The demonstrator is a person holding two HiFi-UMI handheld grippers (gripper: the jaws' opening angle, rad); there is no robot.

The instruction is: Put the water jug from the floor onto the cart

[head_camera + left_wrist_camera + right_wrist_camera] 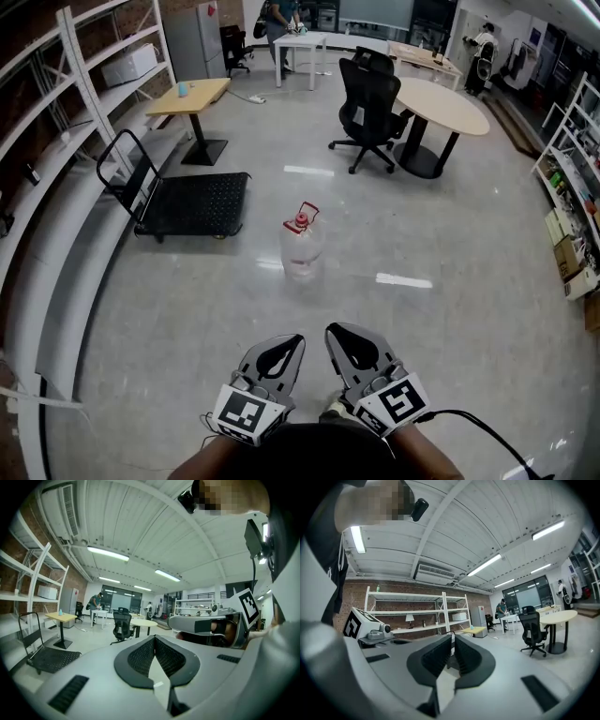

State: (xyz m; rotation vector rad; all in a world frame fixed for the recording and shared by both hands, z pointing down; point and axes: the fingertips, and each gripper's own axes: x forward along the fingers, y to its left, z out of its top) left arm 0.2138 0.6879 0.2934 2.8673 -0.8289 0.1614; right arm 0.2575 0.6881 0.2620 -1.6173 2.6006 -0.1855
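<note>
left gripper (294,341) and right gripper (334,331) both closed, empty — water jug (302,247) stands near the cart (192,202).

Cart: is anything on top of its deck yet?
The cart shows a bare black deck; the water jug stands apart on the floor. The space under the deck is hidden.

On floor mid-room, apart from everything else: water jug (302,246). Left of jug and slightly farther back: cart (197,202), with shelving (47,169) along the wall left of the cart and small table (190,97) behind the cart; behind jug to the right: office chair (367,111), then round table (441,105) just right of the chair. In front of jug, well apart from it: left gripper (292,345) and right gripper (336,337), side by side.
</note>
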